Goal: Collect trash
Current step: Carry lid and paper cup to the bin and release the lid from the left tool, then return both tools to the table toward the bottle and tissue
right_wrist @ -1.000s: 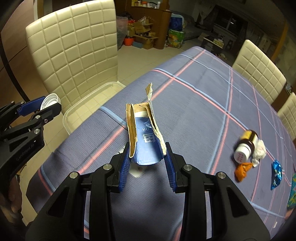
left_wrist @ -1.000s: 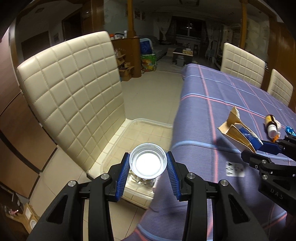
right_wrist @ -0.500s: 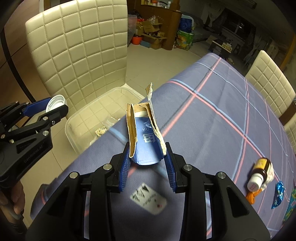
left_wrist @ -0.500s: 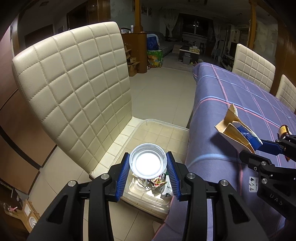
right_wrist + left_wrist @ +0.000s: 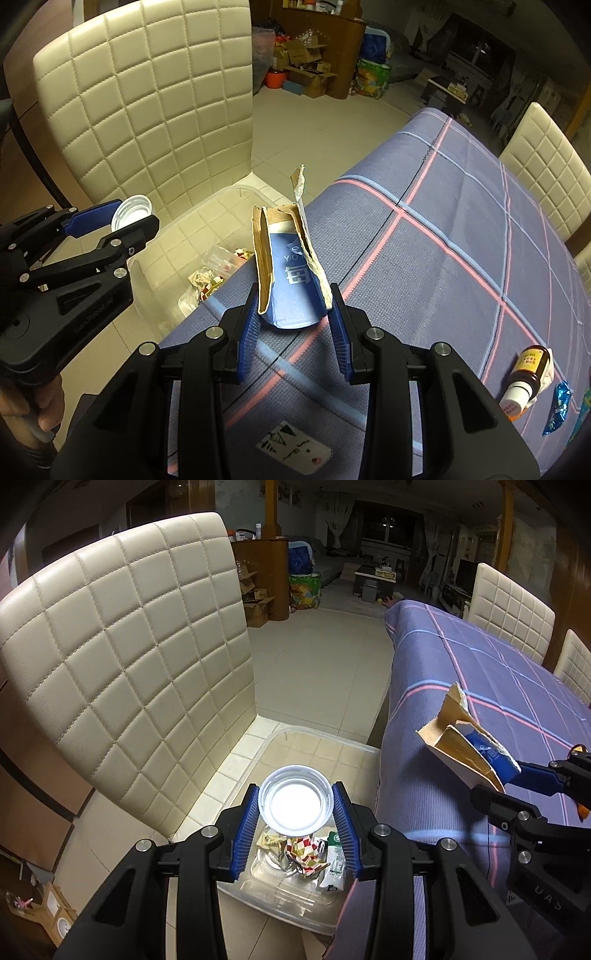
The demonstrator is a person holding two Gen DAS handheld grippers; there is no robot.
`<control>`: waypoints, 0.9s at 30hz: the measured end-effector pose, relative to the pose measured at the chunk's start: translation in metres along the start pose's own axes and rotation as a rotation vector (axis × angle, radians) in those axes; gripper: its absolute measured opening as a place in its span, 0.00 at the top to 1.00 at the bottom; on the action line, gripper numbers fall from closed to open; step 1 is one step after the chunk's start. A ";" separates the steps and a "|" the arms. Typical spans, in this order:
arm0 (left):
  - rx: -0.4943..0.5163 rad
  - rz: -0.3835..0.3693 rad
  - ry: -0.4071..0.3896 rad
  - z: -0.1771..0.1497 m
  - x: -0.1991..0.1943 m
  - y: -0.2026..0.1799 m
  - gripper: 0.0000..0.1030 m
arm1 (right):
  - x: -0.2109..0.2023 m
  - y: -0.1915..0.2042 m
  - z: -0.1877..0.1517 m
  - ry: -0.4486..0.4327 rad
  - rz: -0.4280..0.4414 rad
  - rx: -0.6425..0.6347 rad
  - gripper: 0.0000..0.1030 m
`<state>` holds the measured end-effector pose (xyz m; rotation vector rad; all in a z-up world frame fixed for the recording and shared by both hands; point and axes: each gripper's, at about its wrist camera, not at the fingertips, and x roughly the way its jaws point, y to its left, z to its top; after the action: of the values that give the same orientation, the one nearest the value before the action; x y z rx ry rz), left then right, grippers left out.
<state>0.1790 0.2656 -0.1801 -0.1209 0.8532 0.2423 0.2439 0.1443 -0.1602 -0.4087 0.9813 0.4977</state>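
Clear plastic forms the collection bin (image 5: 325, 740), which sits on the tiled floor between the quilted cream chair (image 5: 129, 657) and the bench (image 5: 461, 236) draped in a purple plaid cloth; wrappers and a small carton already lie in its near end. The left gripper (image 5: 295, 821) pinches a white plastic lid (image 5: 295, 805) across its rim, open face toward the camera, suspended directly above the bin contents. The right gripper (image 5: 293, 326) pinches the blue base of a torn cardboard carton (image 5: 288, 273) – its long axis runs forward along the fingers, ripped brown flaps pointing away and slightly upward, toward the bin and chair. The carton hangs over the bench edge, not yet over the bin opening. Risks, as judged from this position: releasing the carton here would likely drop it on the cloth or let it slide down the overhang to the floor, because only its far tip approaches the bin rim. The long flaps could also catch on the bin wall and tip the carton outside. The lid is light and flat – released from a height it may drift or bounce off the wrappers and over the low rim. A brown medicine bottle (image 5: 526, 380), a white tissue and a blue wrapper (image 5: 557, 408) remain on the bench, well apart from both grippers.
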 end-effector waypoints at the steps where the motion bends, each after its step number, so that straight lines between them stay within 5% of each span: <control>1: 0.004 0.001 0.001 0.001 0.001 -0.002 0.62 | 0.001 -0.001 0.000 0.001 0.001 0.002 0.64; 4: 0.017 0.006 0.006 0.002 0.004 -0.006 0.62 | 0.002 -0.004 0.002 0.003 0.005 0.012 0.64; 8: -0.005 0.035 0.012 0.001 0.006 -0.005 0.25 | 0.003 -0.006 0.004 0.000 0.010 0.018 0.64; 27: -0.115 0.114 0.044 -0.017 -0.001 0.047 0.24 | 0.005 0.028 0.019 -0.022 0.053 -0.066 0.64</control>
<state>0.1532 0.3075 -0.1909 -0.1856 0.8916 0.3964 0.2427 0.1784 -0.1579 -0.4364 0.9582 0.5824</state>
